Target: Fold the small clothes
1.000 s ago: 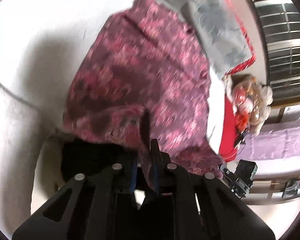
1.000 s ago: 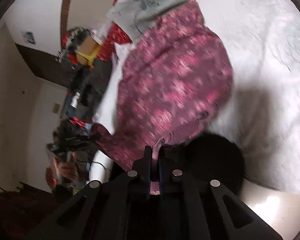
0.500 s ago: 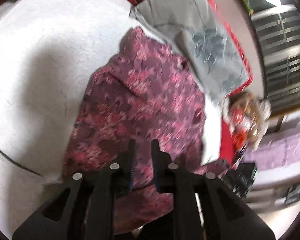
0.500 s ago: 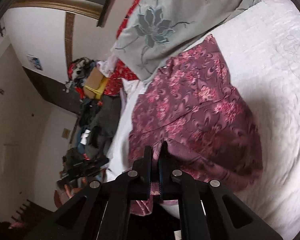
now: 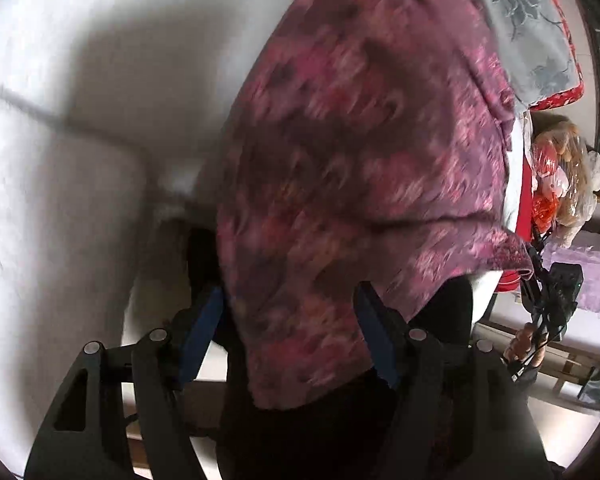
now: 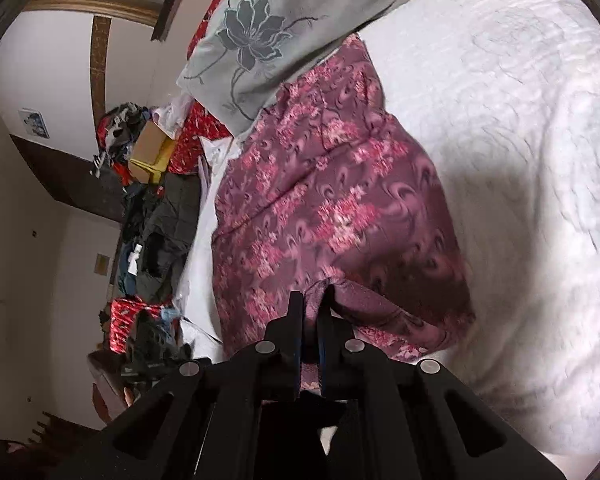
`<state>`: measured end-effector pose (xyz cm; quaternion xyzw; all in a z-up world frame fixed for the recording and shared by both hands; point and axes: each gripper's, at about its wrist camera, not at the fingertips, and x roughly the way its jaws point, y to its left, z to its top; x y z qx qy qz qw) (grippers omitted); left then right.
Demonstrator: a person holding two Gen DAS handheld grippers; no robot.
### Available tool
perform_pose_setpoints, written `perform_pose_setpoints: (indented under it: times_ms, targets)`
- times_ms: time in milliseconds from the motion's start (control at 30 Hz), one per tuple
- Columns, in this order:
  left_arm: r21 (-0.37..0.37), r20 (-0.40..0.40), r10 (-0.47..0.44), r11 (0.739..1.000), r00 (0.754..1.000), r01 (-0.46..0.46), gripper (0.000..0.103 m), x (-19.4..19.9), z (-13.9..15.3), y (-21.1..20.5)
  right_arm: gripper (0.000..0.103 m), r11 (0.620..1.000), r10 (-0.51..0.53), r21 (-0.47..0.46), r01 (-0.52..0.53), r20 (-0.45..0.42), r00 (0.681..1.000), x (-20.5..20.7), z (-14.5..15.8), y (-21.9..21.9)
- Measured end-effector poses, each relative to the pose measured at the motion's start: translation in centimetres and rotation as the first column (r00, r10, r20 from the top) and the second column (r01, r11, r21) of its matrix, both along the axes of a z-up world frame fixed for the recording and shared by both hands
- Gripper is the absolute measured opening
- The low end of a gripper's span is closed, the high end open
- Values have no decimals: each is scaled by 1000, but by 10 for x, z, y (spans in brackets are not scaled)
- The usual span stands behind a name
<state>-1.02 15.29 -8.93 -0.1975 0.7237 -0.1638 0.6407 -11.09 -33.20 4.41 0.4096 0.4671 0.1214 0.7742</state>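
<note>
A maroon garment with a pink flower print (image 5: 360, 160) (image 6: 340, 216) lies spread on the white bedspread (image 5: 80, 160) (image 6: 520, 160). Its near hem hangs over the bed edge. In the left wrist view my left gripper (image 5: 290, 300) has its jaws opening wide; the hem drapes between the blue pads (image 5: 204, 328) without being pressed. In the right wrist view my right gripper (image 6: 311, 300) is shut on a bunched fold of the garment's near edge. The left wrist view is blurred.
A grey pillow with a dark flower print (image 6: 268, 40) (image 5: 528, 28) lies at the garment's far end, over a red patterned cloth (image 6: 196, 136). Piled clothes and a cardboard box (image 6: 148, 152) crowd the left; a wrapped doll (image 5: 556, 176) sits right of the bed.
My left gripper's jaws have spread apart and let the hem go, and the gripper has dropped closer to the cloth. The right gripper stays shut on its fold and has shifted slightly.
</note>
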Motion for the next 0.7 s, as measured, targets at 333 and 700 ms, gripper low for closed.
perform_pose_setpoints:
  times_ms: [333,700]
  targets:
    - [-53,120,-37,998,992,43,11,-25,25,-19,11,999,42,-1,-43,-167,985,-12,-32,10]
    - [-286,183,125,956,975,-69,6,8,65,-16,5,994,51,92,-52,15,999,-3,6,17]
